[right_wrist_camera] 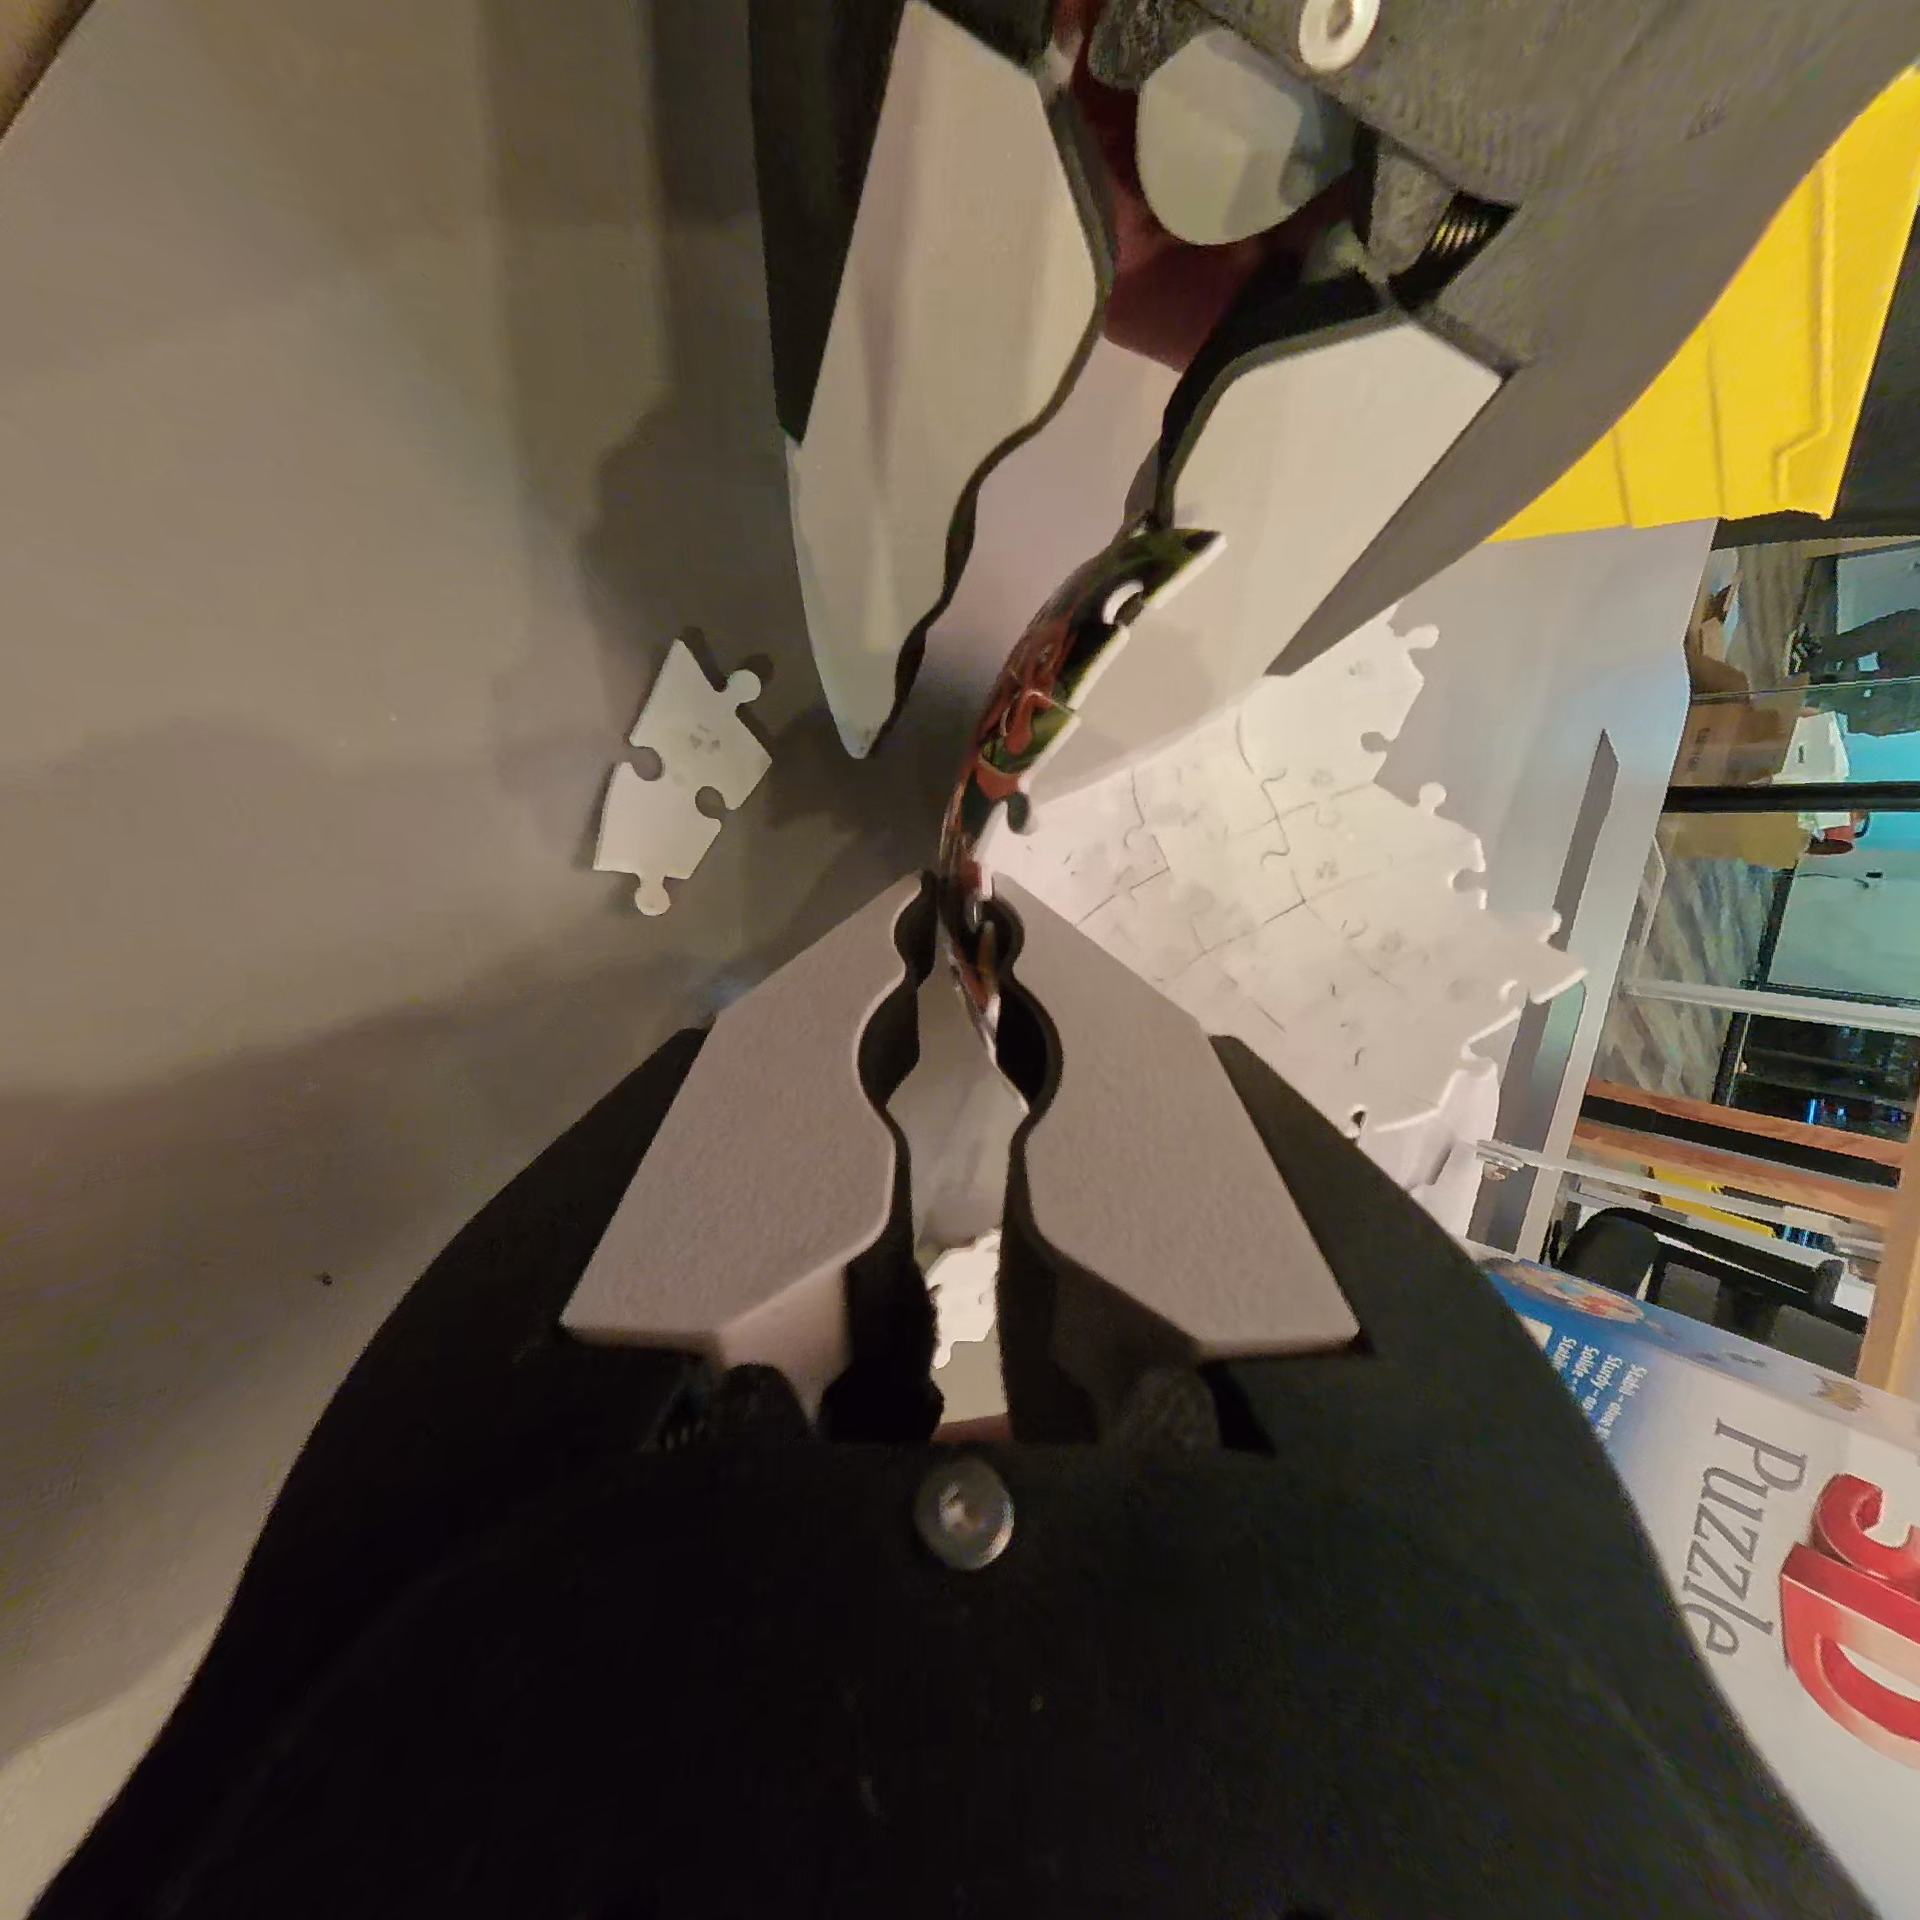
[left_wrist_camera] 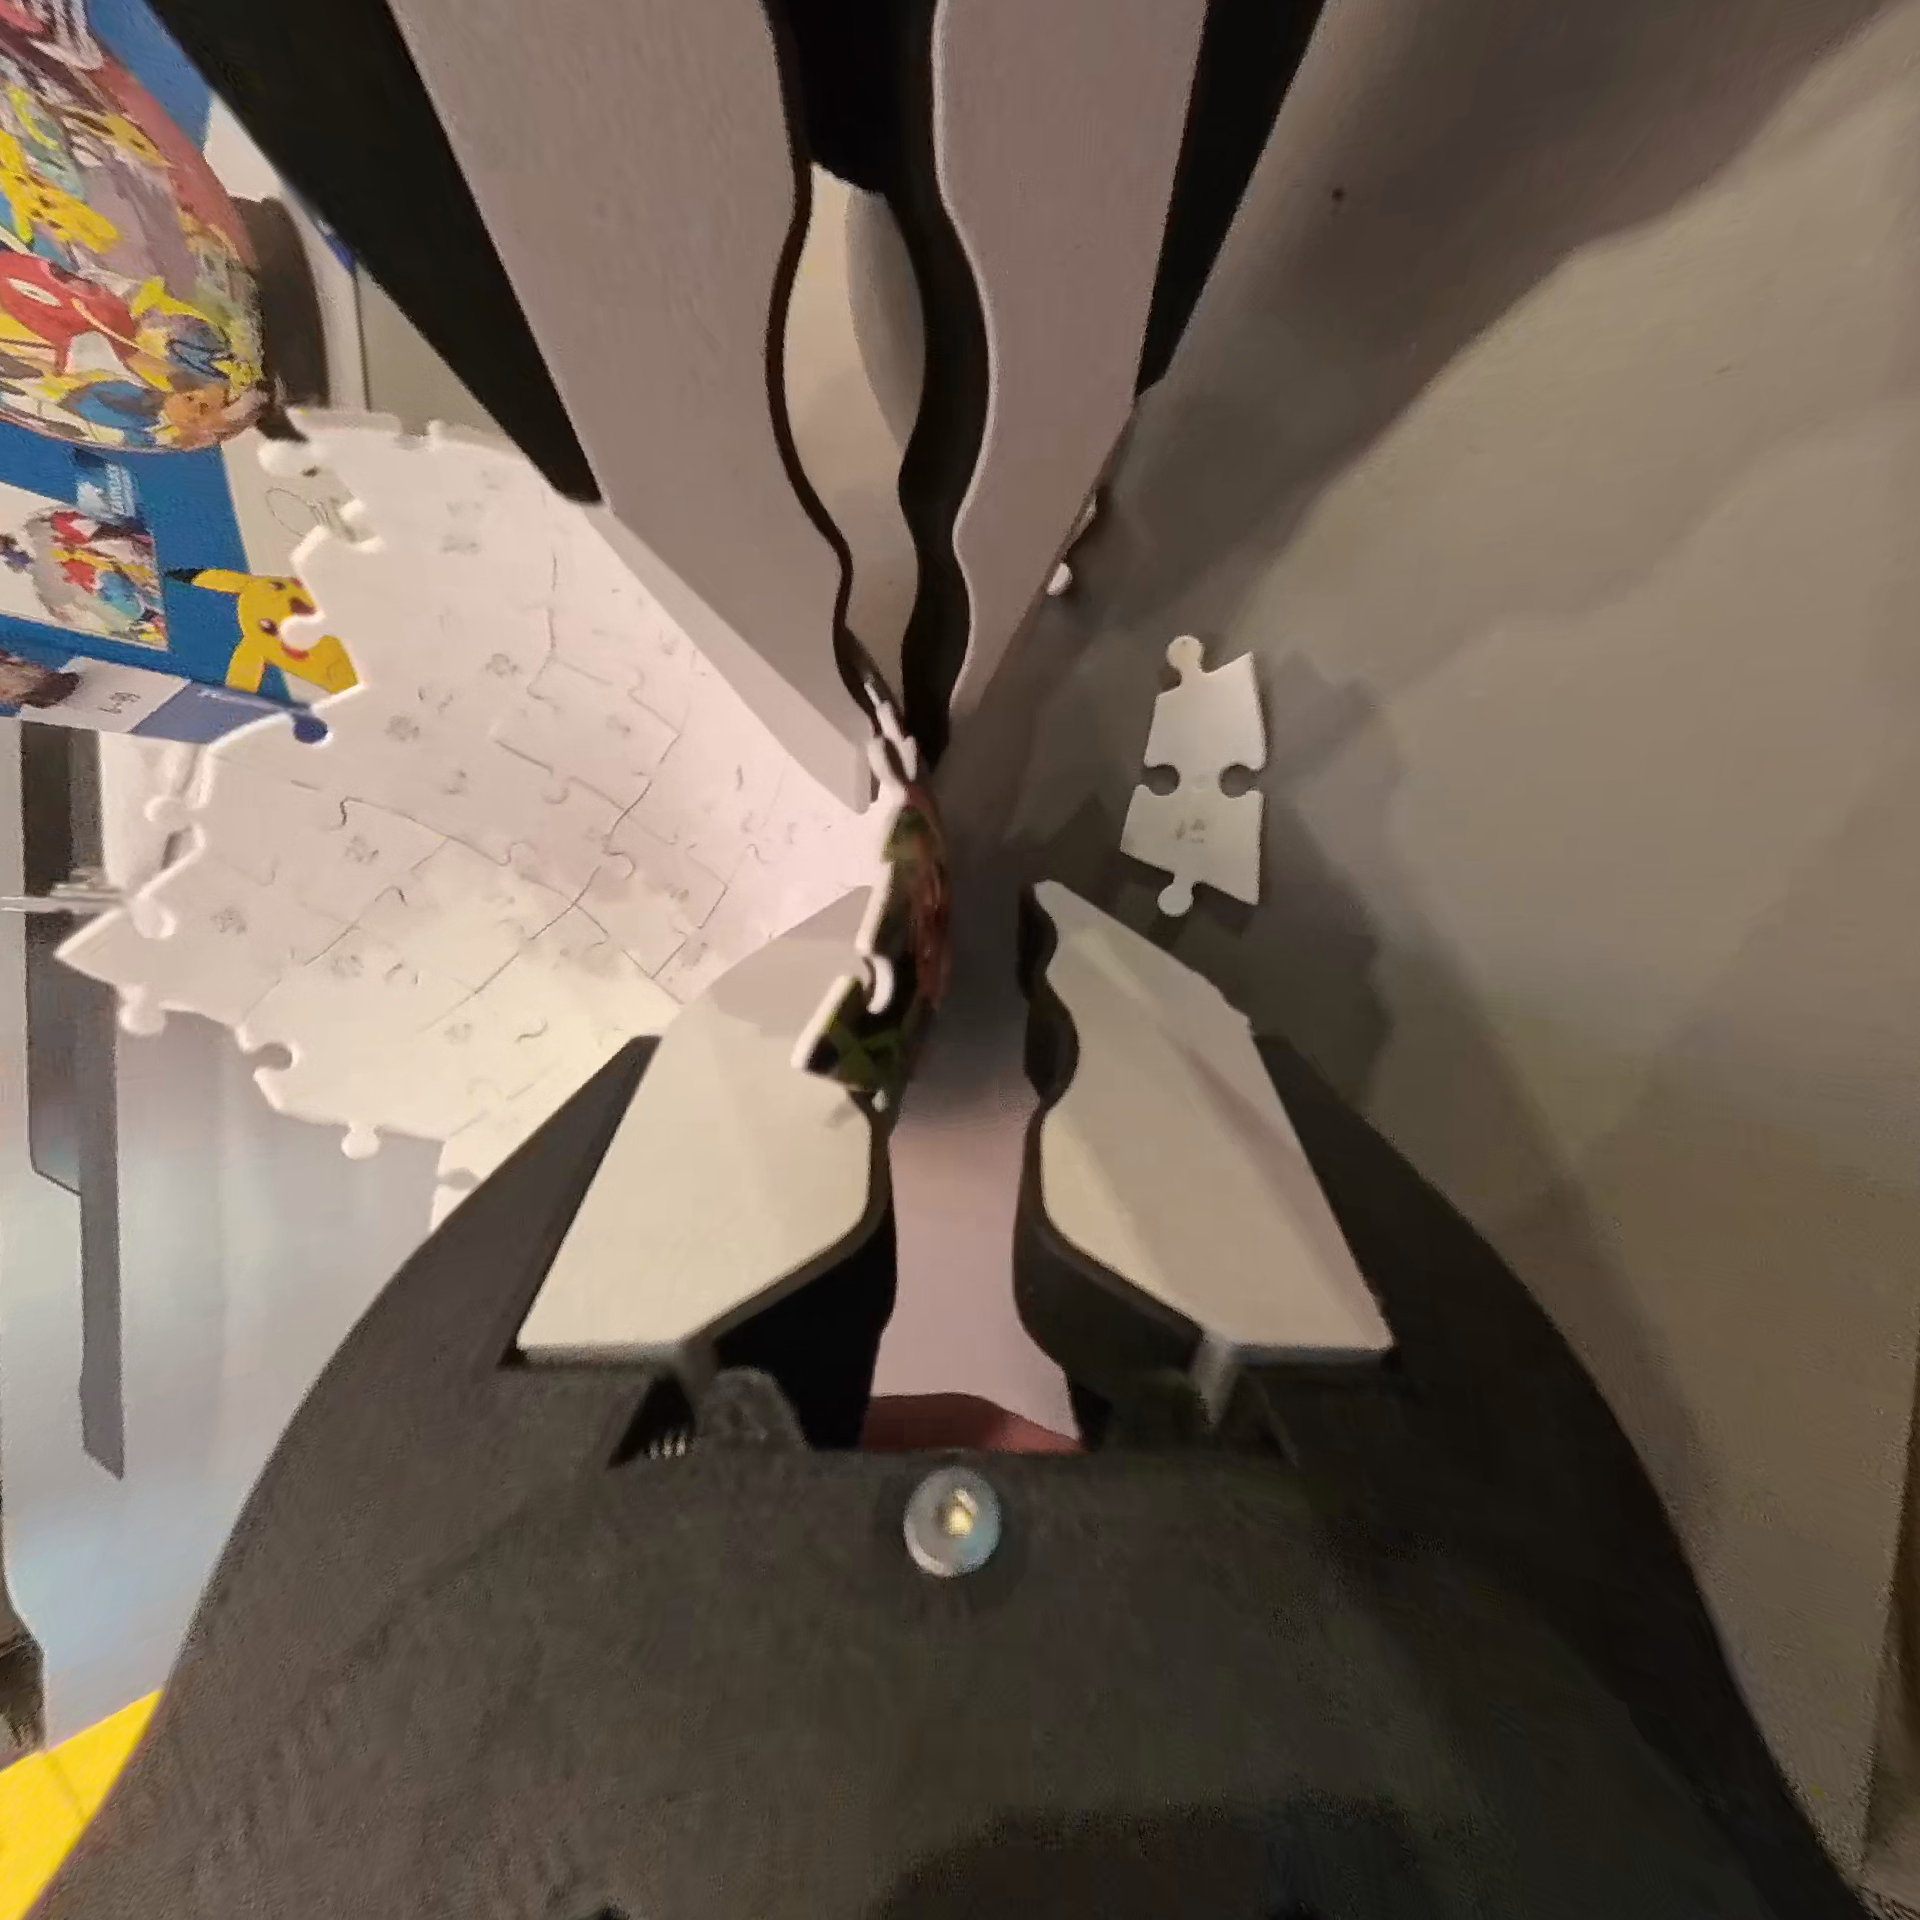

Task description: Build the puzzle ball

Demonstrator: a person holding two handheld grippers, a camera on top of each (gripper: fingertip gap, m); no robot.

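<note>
Right gripper (right_wrist_camera: 961, 914) was pinched on the edge of the curved puzzle section (right_wrist_camera: 1226, 831). Left gripper (left_wrist_camera: 956, 935) was parted, section's rim between its fingers, contact unclear. Loose white piece (right_wrist_camera: 686, 774) lay just beside both tips on the grey table (right_wrist_camera: 260, 520).

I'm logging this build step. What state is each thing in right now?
Left tool: open, its fingers either side of the strip's end.
Right tool: shut on the curved puzzle strip.
Curved puzzle strip: held in the air, printed side showing.
Assembled puzzle section: joined, blank side showing.
Loose puzzle piece: lying alone on the grey table, blank side up.
Puzzle box: cannot tell whether open.
</note>
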